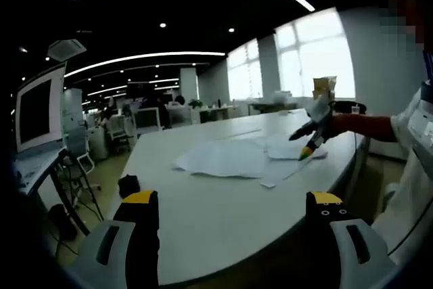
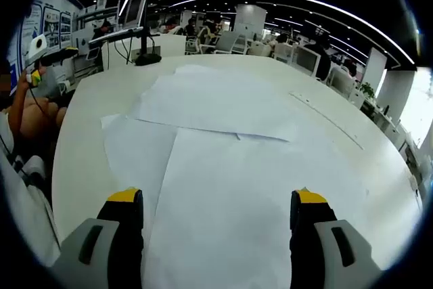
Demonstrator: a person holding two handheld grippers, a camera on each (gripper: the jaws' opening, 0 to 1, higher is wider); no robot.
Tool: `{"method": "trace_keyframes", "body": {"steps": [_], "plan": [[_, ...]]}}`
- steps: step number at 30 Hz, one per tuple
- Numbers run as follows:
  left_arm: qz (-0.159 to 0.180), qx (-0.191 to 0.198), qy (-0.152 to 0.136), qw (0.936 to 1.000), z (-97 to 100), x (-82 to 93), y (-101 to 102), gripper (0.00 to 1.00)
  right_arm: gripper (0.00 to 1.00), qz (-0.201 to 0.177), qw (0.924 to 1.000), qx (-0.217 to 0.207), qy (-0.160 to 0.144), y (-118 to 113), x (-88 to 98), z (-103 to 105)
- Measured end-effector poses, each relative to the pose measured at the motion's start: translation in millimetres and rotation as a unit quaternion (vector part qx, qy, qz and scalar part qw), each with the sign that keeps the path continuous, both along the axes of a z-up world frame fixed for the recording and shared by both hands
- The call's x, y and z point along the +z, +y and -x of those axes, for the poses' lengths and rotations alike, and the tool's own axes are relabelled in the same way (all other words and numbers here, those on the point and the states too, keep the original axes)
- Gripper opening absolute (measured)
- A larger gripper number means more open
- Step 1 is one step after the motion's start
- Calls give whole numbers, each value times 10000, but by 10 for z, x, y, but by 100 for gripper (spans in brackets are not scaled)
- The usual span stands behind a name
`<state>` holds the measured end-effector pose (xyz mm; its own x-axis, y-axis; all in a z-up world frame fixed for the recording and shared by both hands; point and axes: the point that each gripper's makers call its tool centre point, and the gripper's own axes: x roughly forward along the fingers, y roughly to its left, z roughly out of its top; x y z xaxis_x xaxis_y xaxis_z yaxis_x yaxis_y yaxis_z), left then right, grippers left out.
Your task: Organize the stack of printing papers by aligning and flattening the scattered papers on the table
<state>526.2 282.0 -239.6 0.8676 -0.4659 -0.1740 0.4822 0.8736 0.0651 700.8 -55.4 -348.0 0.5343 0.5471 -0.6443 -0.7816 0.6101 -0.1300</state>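
Several sheets of paper (image 2: 223, 174) lie loose and overlapping on the white table (image 2: 81, 140), fanned at different angles, not yet squared into 1 stack. In the right gripper view the nearest sheet runs from about 12 o'clock down to 6 o'clock between the jaws, with another sheet (image 2: 216, 103) crossing it farther off. The right gripper (image 2: 216, 218) hangs just above this paper with its jaws spread wide and nothing between them. In the left gripper view the left gripper (image 1: 233, 218) is also wide and holding nothing, over bare table near the edge, with the same papers (image 1: 233, 157) spread toward 12 o'clock and the right gripper (image 1: 310, 141) reaching over them from about 2 o'clock.

I judge the main risks as these: a jaw tip pushed flat into a thin sheet could buckle or crease it rather than slide it; pushing 1 sheet may drag the one under it and worsen the fan; and sheets near the table edge could slip off if swept too far. Pinching an edge between hard jaws could also dent it.

No tray, box or other container for the papers can be seen on the table; a monitor (image 2: 139, 5) stands at the far end.
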Motion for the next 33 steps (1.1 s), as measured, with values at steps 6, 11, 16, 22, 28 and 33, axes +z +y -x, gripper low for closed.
{"method": "trace_keyframes", "body": {"steps": [6,11,16,22,28,33], "plan": [[-14,26,14,10000,-9,-5,10,92,85,-30,10000,1,8,6,-2,-2],[-18,36,8,10000,-3,7,12,92,85,-23,10000,15,25,15,-18,-4],[-28,50,-2,10000,8,13,17,92,85,-42,10000,43,18,49,-11,-14],[-21,71,-11,10000,14,18,37,92,85,-12,10000,72,38,79,-31,-22],[-24,84,-1,10000,17,10,56,92,85,-19,9999,83,84,97,-52,-14],[-24,99,-21,9999,23,27,68,92,85,-22,9999,84,96,109,-60,-10]]}}
